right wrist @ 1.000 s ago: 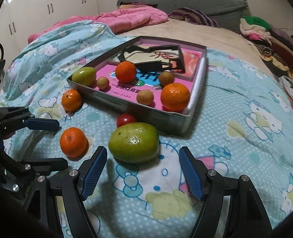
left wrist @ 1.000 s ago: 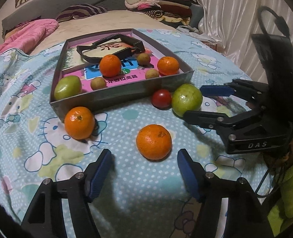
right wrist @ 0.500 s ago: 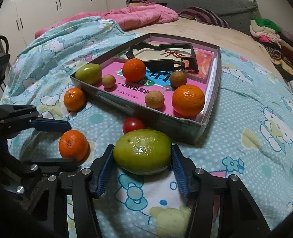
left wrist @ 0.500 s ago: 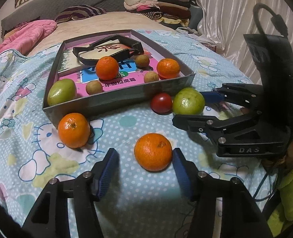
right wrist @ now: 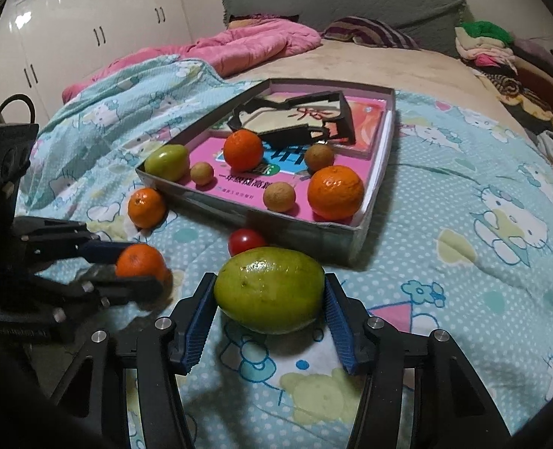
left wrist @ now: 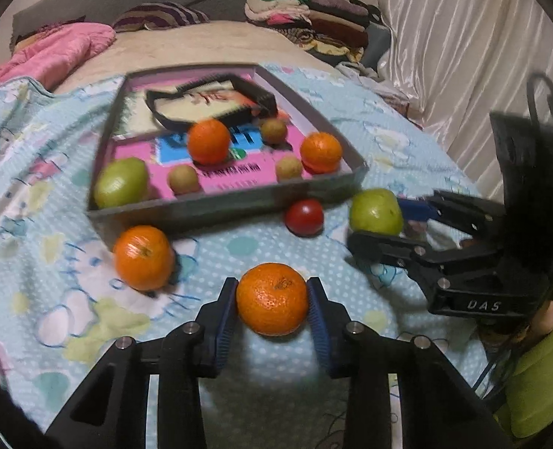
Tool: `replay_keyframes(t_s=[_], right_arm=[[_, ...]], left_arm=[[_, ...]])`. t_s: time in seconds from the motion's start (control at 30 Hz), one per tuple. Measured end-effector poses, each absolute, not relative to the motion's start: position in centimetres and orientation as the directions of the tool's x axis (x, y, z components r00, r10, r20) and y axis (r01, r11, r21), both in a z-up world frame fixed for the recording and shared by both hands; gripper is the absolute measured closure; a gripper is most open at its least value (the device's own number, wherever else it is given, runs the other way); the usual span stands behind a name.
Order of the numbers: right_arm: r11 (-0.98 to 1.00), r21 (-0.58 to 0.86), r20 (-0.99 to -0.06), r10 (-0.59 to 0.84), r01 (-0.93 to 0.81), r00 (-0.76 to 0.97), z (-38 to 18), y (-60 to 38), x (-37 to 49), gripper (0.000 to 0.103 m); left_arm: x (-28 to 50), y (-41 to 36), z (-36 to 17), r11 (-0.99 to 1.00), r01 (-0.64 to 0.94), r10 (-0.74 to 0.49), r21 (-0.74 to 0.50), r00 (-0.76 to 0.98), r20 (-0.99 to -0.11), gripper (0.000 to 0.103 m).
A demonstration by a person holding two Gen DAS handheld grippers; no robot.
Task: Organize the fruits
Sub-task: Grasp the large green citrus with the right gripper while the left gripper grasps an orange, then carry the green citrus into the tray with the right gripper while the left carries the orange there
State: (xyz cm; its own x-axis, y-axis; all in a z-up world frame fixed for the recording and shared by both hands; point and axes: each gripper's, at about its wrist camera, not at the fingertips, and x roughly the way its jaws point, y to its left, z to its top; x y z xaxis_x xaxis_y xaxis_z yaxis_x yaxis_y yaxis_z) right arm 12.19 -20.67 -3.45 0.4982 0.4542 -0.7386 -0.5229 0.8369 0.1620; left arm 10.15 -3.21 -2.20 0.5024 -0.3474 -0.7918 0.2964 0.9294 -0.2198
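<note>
in box point(right wrist: 366, 224): six fruits
on bed: four left
left gripper point(left wrist: 272, 301): jaws just closed, clamping orange point(left wrist: 272, 299)
right gripper point(right wrist: 269, 295): clamping green fruit point(right wrist: 269, 289)

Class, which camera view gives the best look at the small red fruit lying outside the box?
The left wrist view: the red fruit shows whole, on the blanket before the box. In the right wrist view the green fruit in the right gripper covers its lower part.

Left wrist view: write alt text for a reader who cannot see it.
The left tool grips an orange on a blue cartoon bedspread, its jaws having just closed. To the right, the right tool grips a green fruit. Behind, a shallow box holds more fruit.
</note>
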Motion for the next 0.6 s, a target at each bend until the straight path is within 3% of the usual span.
replay_keyframes(t_s=[0.6], right_arm=[[0.852,0.120,-0.675,0.447,-0.510,0.587,0.9,-19.6,12.7,0.046]], left_arm=[[14.2,0.1,0.9,0.965,0.202,-0.256,-0.168,0.582,-0.772,0.066]])
